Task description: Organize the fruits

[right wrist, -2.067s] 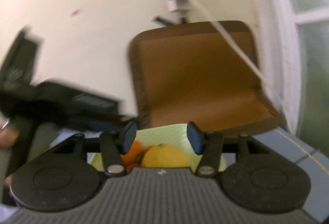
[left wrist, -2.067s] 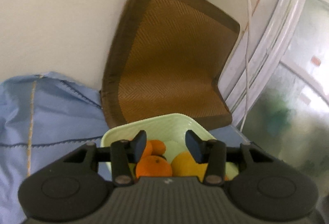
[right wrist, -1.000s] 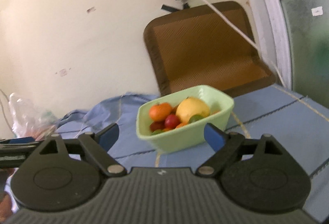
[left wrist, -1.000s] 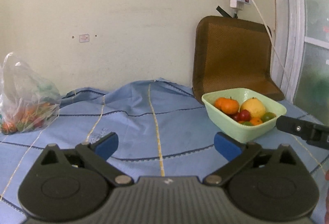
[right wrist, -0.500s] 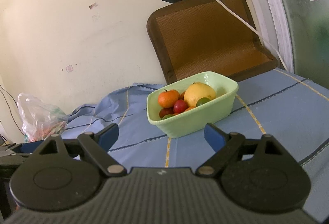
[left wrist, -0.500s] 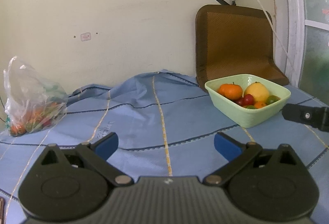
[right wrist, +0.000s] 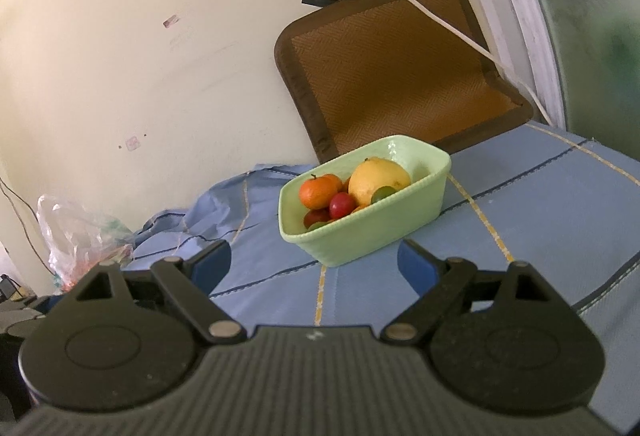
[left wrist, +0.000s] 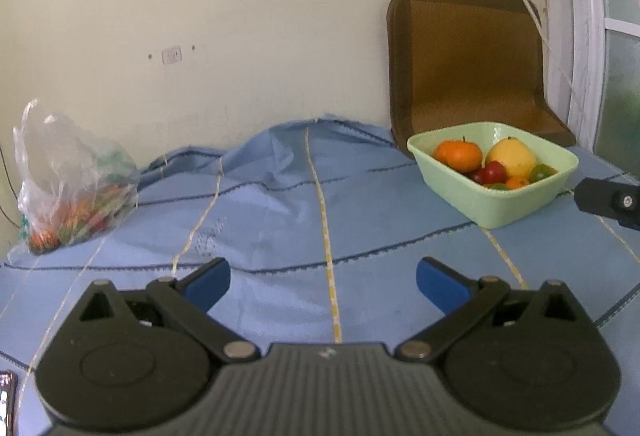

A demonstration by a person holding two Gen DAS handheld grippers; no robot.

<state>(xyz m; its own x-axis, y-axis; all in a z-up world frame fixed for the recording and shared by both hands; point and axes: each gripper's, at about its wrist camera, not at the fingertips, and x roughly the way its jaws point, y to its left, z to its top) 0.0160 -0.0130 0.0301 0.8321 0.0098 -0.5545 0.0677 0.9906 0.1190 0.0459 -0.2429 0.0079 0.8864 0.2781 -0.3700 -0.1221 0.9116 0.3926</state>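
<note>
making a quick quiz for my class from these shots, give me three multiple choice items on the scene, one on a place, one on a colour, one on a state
1. Where does the plastic bag lie?
A. in the tub
B. on the blue cloth by the wall
C. on the brown mat

2. What colour is the tub holding the fruit?
A. pale green
B. white
C. red

3. How do the right gripper jaws stand?
A. shut on an orange
B. shut on the tub
C. open, empty

Answers: 1 B, the bag sits far left against the wall; 2 A, its walls are pale green; 3 C, only cloth shows between the pads.
</note>
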